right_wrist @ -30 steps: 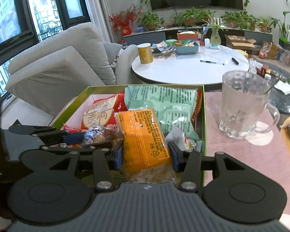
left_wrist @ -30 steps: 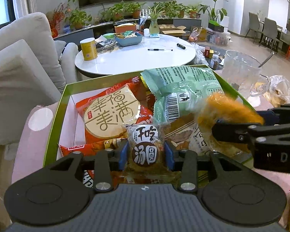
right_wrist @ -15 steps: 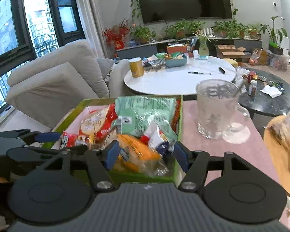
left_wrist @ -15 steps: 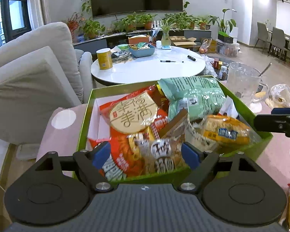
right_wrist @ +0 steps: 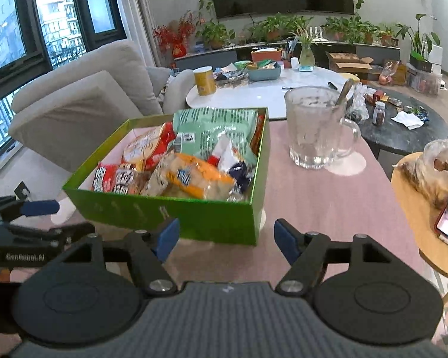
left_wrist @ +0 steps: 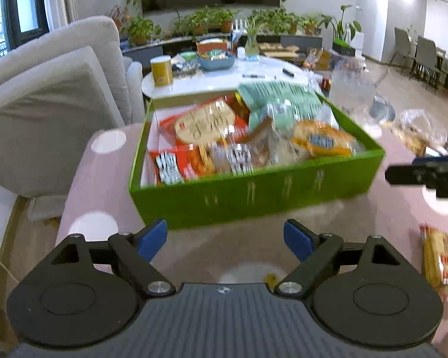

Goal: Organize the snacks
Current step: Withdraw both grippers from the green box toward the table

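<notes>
Both grippers have drawn back from the green box [right_wrist: 176, 214]; left gripper [left_wrist: 225, 238] and right gripper [right_wrist: 227, 240] hang released, empty. Snack packets [right_wrist: 194, 176] fill the box on the pink table [right_wrist: 328, 203].
</notes>
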Action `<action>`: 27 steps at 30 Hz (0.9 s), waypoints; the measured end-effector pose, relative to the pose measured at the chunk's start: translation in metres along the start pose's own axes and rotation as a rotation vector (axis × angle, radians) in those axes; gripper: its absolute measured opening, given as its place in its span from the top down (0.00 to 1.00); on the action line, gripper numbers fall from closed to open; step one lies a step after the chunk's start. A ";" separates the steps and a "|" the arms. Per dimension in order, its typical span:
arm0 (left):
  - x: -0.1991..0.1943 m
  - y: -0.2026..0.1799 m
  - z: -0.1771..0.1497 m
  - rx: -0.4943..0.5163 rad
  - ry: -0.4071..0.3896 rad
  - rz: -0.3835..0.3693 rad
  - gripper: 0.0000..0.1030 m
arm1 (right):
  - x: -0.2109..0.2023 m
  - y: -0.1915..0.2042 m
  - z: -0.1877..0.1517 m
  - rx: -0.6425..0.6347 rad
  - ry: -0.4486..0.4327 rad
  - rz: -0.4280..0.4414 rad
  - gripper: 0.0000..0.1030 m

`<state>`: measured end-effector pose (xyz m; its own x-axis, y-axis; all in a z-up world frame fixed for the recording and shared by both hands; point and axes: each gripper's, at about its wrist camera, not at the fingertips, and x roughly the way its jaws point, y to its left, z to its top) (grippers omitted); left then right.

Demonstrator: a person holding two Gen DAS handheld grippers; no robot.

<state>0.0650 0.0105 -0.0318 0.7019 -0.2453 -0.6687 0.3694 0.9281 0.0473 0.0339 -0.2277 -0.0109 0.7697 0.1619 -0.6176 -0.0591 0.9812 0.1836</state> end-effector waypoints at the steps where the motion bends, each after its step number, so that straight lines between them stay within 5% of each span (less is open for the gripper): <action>1: -0.001 -0.001 -0.004 0.002 0.010 0.004 0.19 | -0.001 0.001 -0.001 -0.004 0.003 0.002 0.22; 27: -0.035 -0.013 -0.043 -0.009 0.077 0.046 0.19 | -0.037 -0.011 -0.039 -0.017 0.026 -0.036 0.21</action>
<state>0.0099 0.0191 -0.0408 0.6694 -0.1805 -0.7207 0.3322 0.9404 0.0730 -0.0186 -0.2407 -0.0203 0.7549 0.1284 -0.6432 -0.0421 0.9881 0.1479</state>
